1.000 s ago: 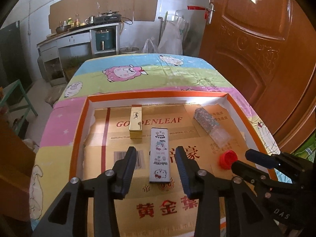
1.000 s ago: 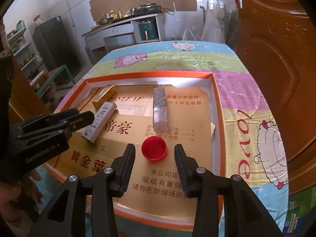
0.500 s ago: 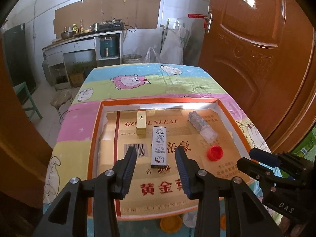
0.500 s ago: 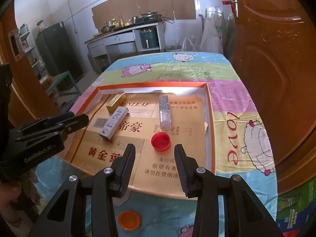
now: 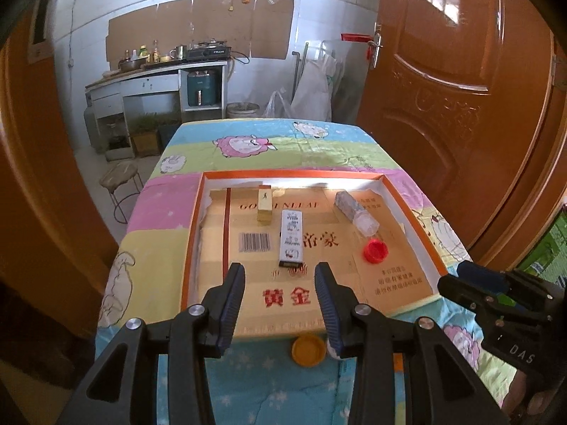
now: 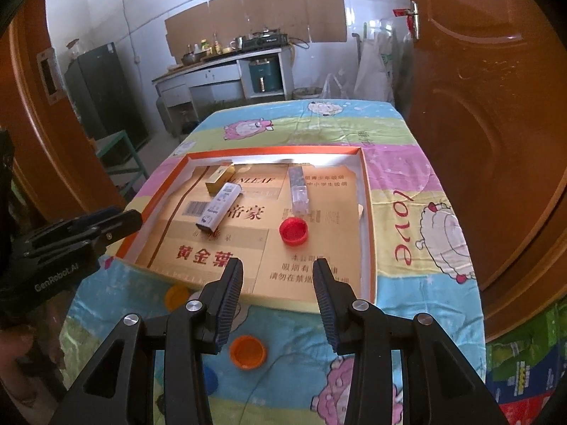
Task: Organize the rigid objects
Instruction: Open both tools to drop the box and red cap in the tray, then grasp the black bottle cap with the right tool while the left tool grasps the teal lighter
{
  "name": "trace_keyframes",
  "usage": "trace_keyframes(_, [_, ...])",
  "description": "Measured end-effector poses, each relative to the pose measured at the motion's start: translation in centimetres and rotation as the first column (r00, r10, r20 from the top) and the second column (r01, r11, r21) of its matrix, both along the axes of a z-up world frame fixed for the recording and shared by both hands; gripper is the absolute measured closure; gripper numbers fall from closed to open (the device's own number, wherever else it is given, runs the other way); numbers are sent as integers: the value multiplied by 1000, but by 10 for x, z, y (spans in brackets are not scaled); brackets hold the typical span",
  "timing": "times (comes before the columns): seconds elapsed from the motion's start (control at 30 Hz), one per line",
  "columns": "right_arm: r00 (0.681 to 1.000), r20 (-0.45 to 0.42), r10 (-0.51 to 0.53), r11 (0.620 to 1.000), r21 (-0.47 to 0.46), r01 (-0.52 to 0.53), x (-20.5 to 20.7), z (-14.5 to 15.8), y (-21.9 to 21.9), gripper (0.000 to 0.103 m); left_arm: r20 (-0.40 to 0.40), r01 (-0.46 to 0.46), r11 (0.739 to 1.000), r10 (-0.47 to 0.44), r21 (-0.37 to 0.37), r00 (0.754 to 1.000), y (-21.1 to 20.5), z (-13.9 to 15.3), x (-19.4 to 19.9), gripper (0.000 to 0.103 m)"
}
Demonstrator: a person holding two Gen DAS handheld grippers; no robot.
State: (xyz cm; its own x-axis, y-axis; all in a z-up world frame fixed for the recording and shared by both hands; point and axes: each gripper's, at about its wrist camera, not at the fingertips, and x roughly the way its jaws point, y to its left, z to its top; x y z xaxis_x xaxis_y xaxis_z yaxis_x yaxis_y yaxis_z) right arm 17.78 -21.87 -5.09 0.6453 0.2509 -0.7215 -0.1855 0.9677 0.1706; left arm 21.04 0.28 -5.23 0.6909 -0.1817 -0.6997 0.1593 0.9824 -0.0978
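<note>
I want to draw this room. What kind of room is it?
Probably a home kitchen: a stove and bottles sit on a counter, beside a fridge and a table with a sheep-print cloth.

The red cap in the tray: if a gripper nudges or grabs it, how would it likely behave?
The red cap lies flat on the cardboard liner, so it would probably slide rather than roll. It looks small and rigid, likely light; its round rim might slip between pads.

Home kitchen, gas stove [image 5: 206, 50] and bottles on a counter [image 5: 156, 69]; wooden door [image 5: 457, 81], cartoon-sheep tablecloth [image 5: 269, 141]
</note>
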Motion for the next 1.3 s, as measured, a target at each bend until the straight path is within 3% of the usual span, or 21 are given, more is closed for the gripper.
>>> trace_keyframes(0.57, [1000,7,25,1000,-8,-25,-61,4,13,61,-9,4,1000,-4,-29,1000,16,-4,-62,62])
trace_keyframes(0.77, [987,-57,150,988,30,-148,-85,-20,32,61,-34,-5,999,4,-40,999,25,-15,-80,62])
trace_keyframes(0.97, [942,-148,300,954,60,-294,-103,-54,67,61,-49,-13,999,11,-43,999,33,-22,-91,62])
trace_keyframes(1.3, [943,-141,300,953,-6,-304,-96,-67,84,61,-71,3,999,-7,-53,997,37,-30,-96,62])
